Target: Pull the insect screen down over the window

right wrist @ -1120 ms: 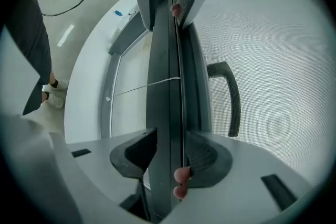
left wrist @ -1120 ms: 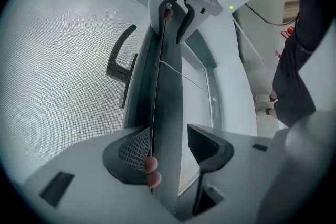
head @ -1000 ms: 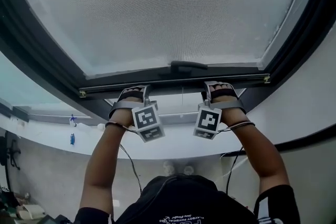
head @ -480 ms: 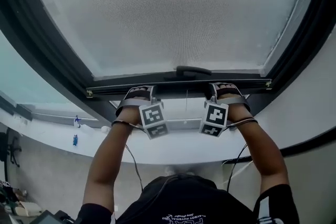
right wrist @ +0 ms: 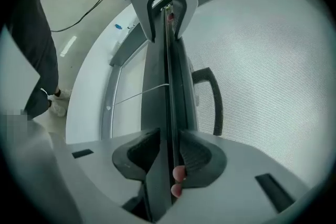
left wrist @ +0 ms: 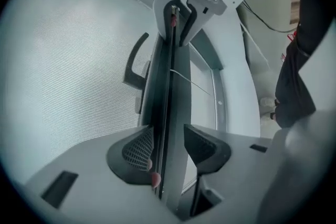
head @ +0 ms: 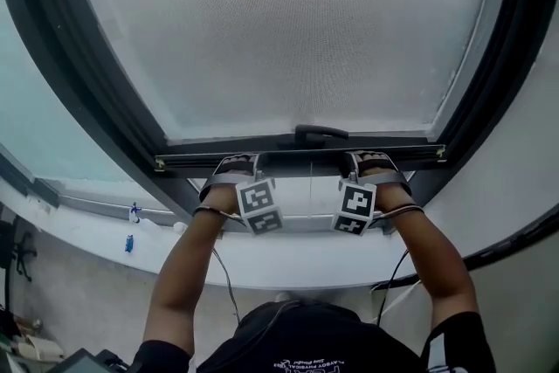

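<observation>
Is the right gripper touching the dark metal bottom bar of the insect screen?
Touching. In the right gripper view the right gripper, its jaws having just been closing, clamps the dark bar between both pads.

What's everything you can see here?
insect screen: one, grey mesh, filling the window above the bar
window frame: one, dark grey, around the screen
screen bar: one, dark, along the screen's lower edge
handle: one, black, middle of the bar
pull cord: one, white, below the bar
ledge: one, white, under the window
small blue things: two, blue, on the ledge at left
cables: two, black, trailing from the grippers
left gripper: one, grey, jaws just closed onto the bar
right gripper: one, grey, jaws just closed onto the bar
arms: two, bare, reaching to the bar
</observation>
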